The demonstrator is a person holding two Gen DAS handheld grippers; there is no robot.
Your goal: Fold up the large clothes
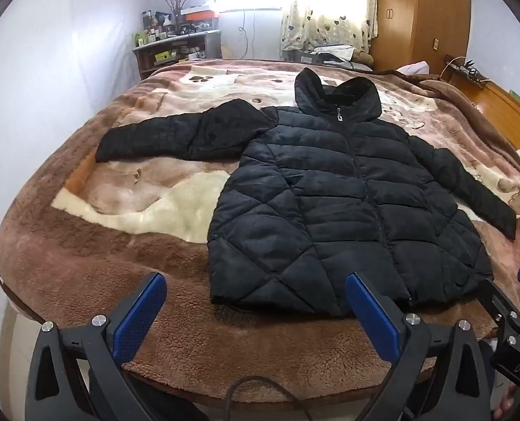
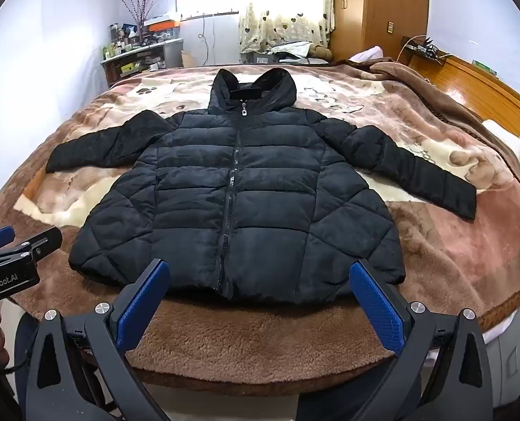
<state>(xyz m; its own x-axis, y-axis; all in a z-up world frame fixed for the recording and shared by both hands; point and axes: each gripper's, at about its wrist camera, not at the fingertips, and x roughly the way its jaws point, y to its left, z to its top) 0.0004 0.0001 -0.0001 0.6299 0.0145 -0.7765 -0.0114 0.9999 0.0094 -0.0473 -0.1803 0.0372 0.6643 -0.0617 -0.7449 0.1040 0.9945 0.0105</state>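
A black quilted puffer jacket with a hood point(image 2: 238, 189) lies flat, front side up, on the bed, which is covered by a plush brown and cream blanket with paw-print motifs point(image 2: 445, 252). The jacket's front zipper point(image 2: 232, 182) is closed up to the collar, the hood point(image 2: 252, 86) points toward the far side of the bed, and the hem lies nearest to you, just short of the near edge of the bed. Both sleeves are spread outward: the sleeve on the left of the picture point(image 1: 182, 133) extends nearly level, while the sleeve on the right point(image 2: 417, 168) slants down toward the headboard side. Your left tool point(image 1: 256, 319), with black arms and blue ribbed pads, has its jaws spread wide with nothing between them; it hangs over the near blanket edge, ahead of the jacket's left hem corner and apart from the fabric. Your right tool point(image 2: 260, 301) is likewise spread wide and empty, poised over the near edge in front of the middle of the hem, not touching the jacket. Each tool appears at the margin of the other's view, so the two are side by side. Behind the bed you see a cluttered grey shelf unit point(image 2: 144, 58), a heart-patterned curtain point(image 2: 288, 10) at a bright window, and a wooden wardrobe point(image 2: 379, 10); a glossy wooden headboard point(image 2: 484, 84) runs along the right.
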